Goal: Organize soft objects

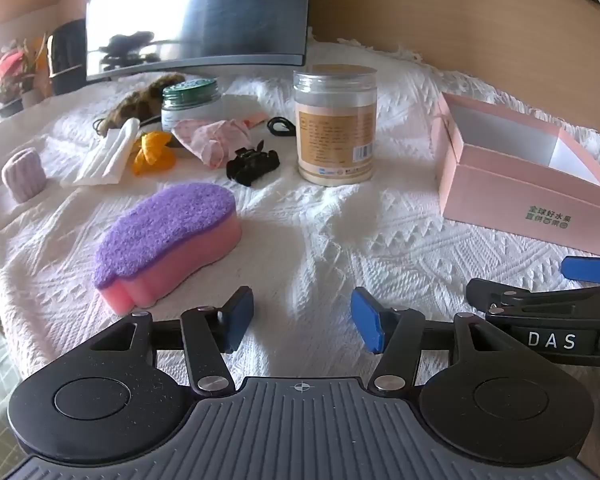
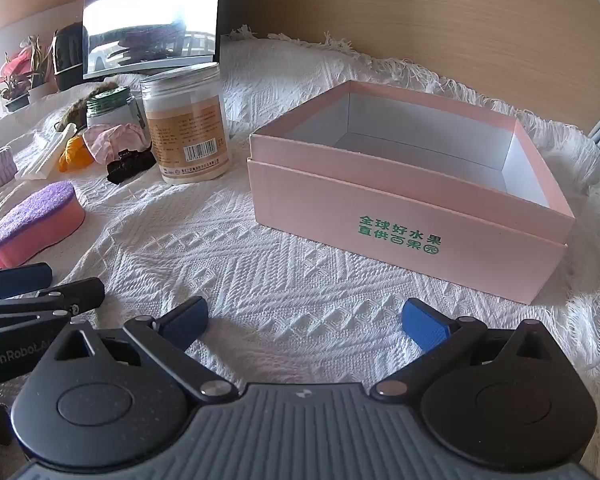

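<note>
A purple-topped pink sponge (image 1: 168, 240) lies on the white cloth, just ahead and left of my left gripper (image 1: 302, 320), which is open and empty. The sponge also shows in the right wrist view (image 2: 36, 220). A pink open box (image 2: 412, 192) with a white, empty inside stands ahead of my right gripper (image 2: 304, 322), which is open and empty. The box also shows in the left wrist view (image 1: 528, 176). Farther back lie a lilac knit roll (image 1: 23, 174), a pink cloth (image 1: 216, 136), an orange soft piece (image 1: 154, 152), a white folded cloth (image 1: 108, 154) and a brown furry thing (image 1: 144, 100).
A tall clear jar (image 1: 336, 124) stands mid-cloth, with a green-lidded jar (image 1: 190, 100) and a black hair claw (image 1: 252, 164) near it. A monitor (image 1: 196, 12) stands at the back. Plants (image 1: 12, 72) sit far left. A wooden wall (image 2: 420, 20) runs behind the box.
</note>
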